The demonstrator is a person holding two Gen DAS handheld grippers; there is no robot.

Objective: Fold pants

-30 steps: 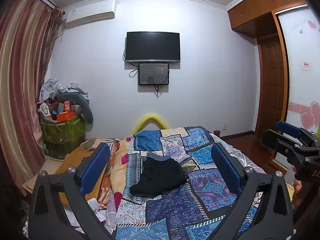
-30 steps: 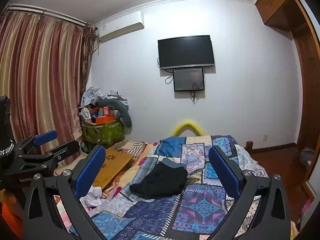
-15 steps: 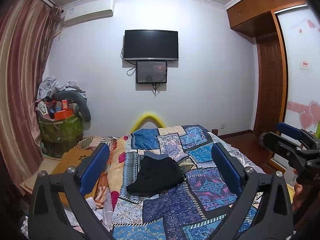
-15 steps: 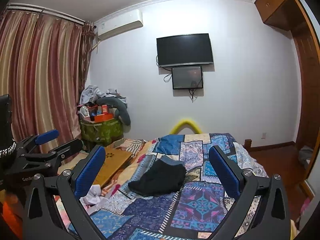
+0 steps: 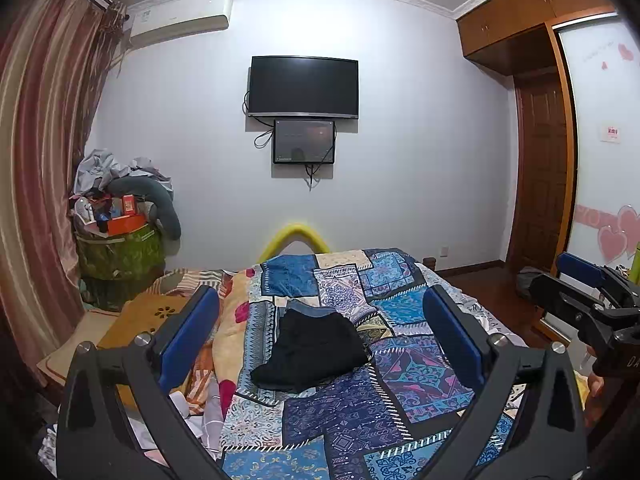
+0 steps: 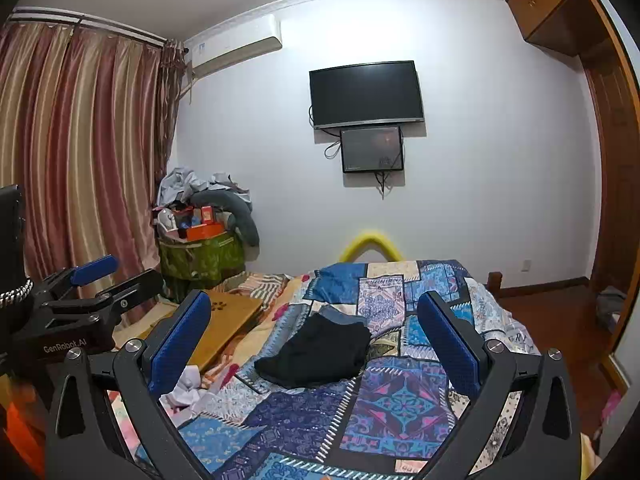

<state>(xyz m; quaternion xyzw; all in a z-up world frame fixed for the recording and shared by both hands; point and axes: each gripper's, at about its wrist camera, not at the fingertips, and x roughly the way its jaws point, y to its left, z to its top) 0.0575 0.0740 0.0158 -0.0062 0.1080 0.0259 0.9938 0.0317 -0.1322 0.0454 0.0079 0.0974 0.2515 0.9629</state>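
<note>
1. Bedroom: patchwork quilt (image 5: 400, 396) covered the bed.
2. Black pants (image 5: 310, 350) lay mid-quilt in a compact, rumpled heap on a bluish garment; fold state unclear.
3. Left gripper (image 5: 320, 336) and right gripper (image 6: 314, 338) hovered spread, empty, well short.
4. Judgement: any further grasp should pinch one layer's edge; seams hidden.

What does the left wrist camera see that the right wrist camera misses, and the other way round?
Only the left wrist view shows the pink heart stickers on the wardrobe door. Only the right wrist view shows the full striped curtain and its rail. Both share the black pants lying in a heap on the patchwork quilt, the wall television, and open grippers, left and right.
</note>
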